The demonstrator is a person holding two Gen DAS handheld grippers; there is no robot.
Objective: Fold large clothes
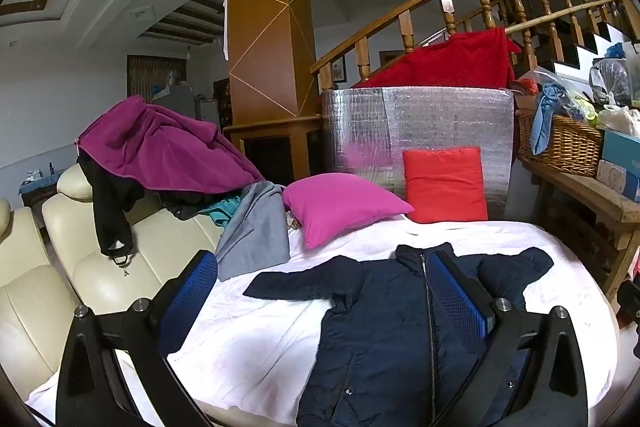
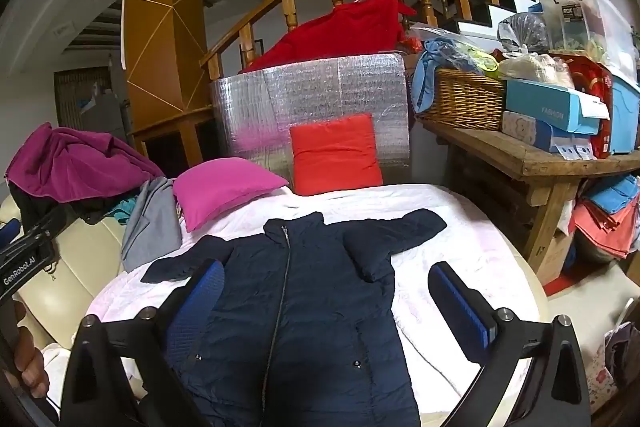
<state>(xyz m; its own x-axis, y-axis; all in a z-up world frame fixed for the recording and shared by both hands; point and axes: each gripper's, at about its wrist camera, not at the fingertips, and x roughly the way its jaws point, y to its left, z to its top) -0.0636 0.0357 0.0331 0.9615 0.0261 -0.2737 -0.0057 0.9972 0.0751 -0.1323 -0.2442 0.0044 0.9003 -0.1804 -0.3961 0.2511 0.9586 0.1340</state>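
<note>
A dark navy zip-up jacket [image 1: 384,331] [image 2: 304,303] lies flat, front up, on the white sheet [image 1: 256,343] [image 2: 456,247], with both sleeves spread out to the sides. My left gripper [image 1: 320,267] hovers open above the jacket's left half, nothing between its blue pads [image 1: 460,291]. In the right wrist view my right gripper [image 2: 326,275] hangs open over the jacket's lower body and right side, pads [image 2: 460,303] apart and empty. The left gripper's body [image 2: 24,259] and a hand [image 2: 28,359] show at the right view's left edge.
A magenta pillow [image 1: 340,203] and a red cushion [image 1: 444,183] sit at the far end before a silver foil panel [image 1: 420,123]. Purple, black and grey clothes [image 1: 160,147] pile on the cream sofa [image 1: 60,267] at left. A wooden bench [image 2: 532,159] with a basket [image 2: 460,99] and boxes stands right.
</note>
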